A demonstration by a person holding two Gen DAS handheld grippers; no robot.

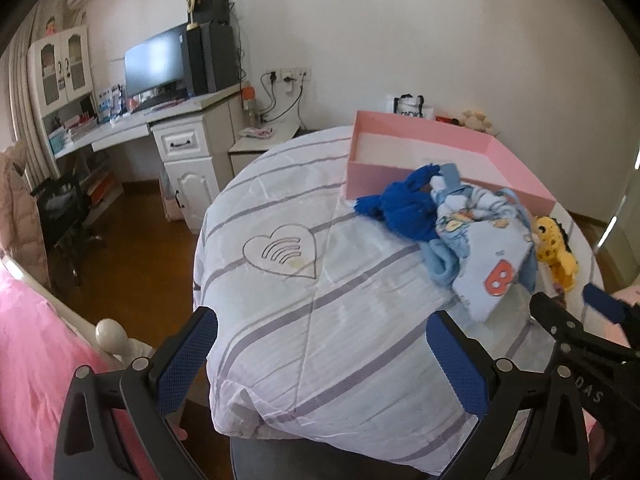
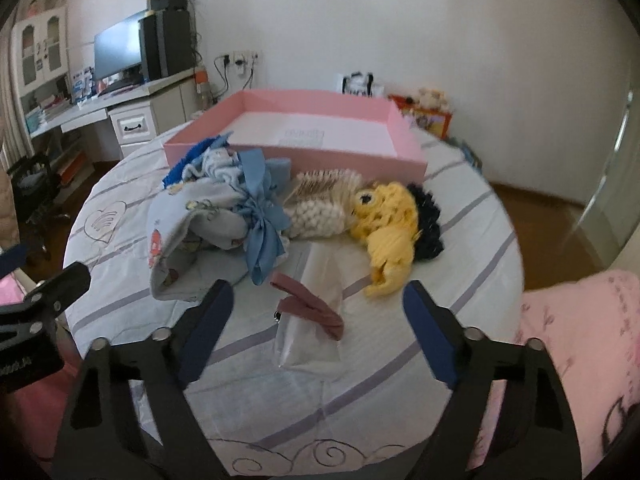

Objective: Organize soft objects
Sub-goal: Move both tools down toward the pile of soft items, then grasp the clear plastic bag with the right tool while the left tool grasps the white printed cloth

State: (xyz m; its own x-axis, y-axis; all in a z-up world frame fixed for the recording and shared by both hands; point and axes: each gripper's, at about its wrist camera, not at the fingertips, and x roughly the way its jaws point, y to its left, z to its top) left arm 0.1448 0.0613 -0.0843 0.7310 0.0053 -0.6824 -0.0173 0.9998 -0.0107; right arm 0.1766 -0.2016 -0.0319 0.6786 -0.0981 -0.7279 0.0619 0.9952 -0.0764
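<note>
- Soft things lie heaped just in front of the pink box — baby clothes, a blue plush and a yellow knitted toy, none yet inside.
- The right gripper hangs with jaws apart over a mauve strap, nearer than the heap.
- The left gripper, also agape, holds nothing.
- Step in hand, seemingly: the first pick — next, closing on one item.

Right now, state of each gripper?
Left gripper: open, nothing between the fingers, only the striped cloth in front of it.
Right gripper: open, holding nothing; the mauve strip lies on the table between its fingers, untouched.
</note>
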